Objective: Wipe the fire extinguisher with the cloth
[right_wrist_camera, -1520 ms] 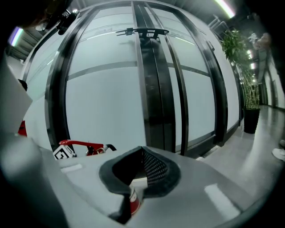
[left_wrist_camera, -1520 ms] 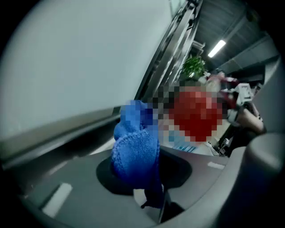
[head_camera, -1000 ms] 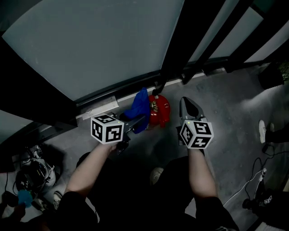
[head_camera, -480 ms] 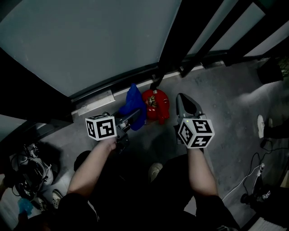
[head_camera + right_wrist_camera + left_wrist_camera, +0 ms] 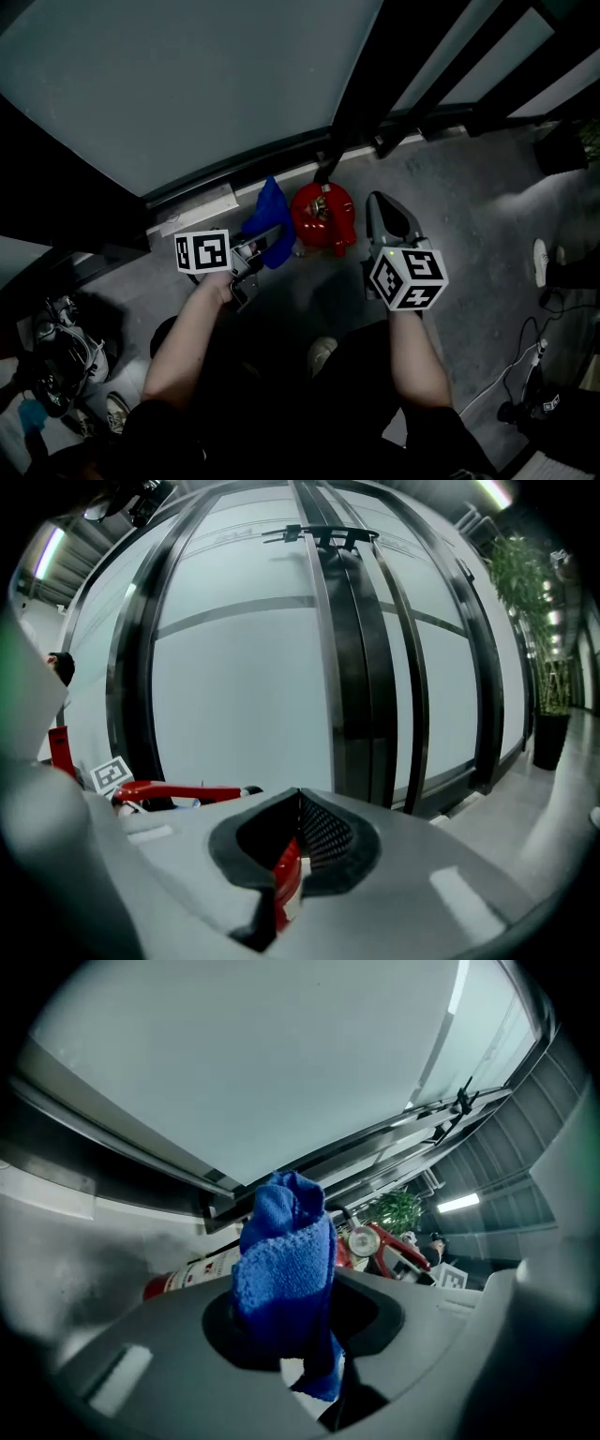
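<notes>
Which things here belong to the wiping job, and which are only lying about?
Job: cloth, held in the left gripper; extinguisher.
Lying about: plant; white cable.

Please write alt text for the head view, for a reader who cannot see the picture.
Seen from above, the left tool holds a blue cloth just left of a red fire extinguisher on the grey floor by a glass wall. The right tool is on the extinguisher's other side.
</notes>
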A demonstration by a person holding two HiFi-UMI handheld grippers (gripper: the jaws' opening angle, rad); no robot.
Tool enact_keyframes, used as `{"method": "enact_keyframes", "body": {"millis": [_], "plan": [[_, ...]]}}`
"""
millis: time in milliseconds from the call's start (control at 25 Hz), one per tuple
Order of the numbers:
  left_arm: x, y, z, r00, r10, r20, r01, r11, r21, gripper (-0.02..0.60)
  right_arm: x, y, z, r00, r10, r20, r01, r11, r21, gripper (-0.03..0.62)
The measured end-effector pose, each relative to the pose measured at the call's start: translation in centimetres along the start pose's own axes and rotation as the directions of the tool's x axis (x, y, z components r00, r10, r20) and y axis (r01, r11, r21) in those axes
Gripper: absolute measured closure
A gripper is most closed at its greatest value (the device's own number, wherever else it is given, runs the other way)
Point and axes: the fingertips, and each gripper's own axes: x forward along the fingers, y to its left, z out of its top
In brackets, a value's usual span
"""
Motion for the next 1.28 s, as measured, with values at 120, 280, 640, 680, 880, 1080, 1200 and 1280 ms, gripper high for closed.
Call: {"method": "enact_keyframes", "body": {"millis": [120, 280, 640, 680, 880, 1080, 1200, 1280], "plan": [[0.4, 1.1, -0.9, 0.999, 0.0, -0.034, 0.0, 1.0, -0.008, 0.466, -0.2, 0.4, 0.2, 1.0, 0.007, 0.003, -0.007, 1.0, -0.009, 0.591], [0.8, 2.4, -1.7, 0.997, -0.014, -0.077, 0.01, 0.999, -0.05, 0.467, -0.6, 0.6, -0.1, 1.0, 0.012, -0.004, -0.012, 1.0, -0.012, 0.591], [1.6, 6.2, -3.8, 0.995, 0.04, -0.096, -0.049, 0.995, -0.092, 0.466, -1.1, 0.7, -0.5, 1.0, 0.016, -0.006, -0.016, 1.0, 0.011, 0.591], [1.7, 6.7, -4.1, 0.995, 0.045, -0.092, -0.054, 0.993, -0.108, 0.466, -1.1, 0.7, -0.7, 1.0, 0.017, -0.016, -0.016, 1.0, 0.015, 0.591], [2.3, 9.5, -5.2, 0.995, 0.056, -0.078, -0.071, 0.979, -0.194, 0.466, -1.0, 1.2, -1.3, 0.999, 0.041, -0.033, -0.039, 0.997, 0.064, 0.591], [2.8, 12.0, -6.5, 0.991, 0.089, -0.098, -0.108, 0.97, -0.218, 0.466, -1.0, 2.1, -1.4, 0.998, 0.065, -0.026, -0.063, 0.996, 0.063, 0.591], [3.3, 13.5, -7.7, 0.984, 0.116, -0.133, -0.143, 0.965, -0.222, 0.468, -1.1, 1.7, -1.9, 0.998, 0.062, -0.032, -0.059, 0.995, 0.082, 0.591], [3.5, 14.4, -8.2, 0.979, 0.132, -0.153, -0.163, 0.962, -0.219, 0.467, -1.2, 1.6, -2.2, 0.997, 0.062, -0.037, -0.059, 0.994, 0.091, 0.591]]}}
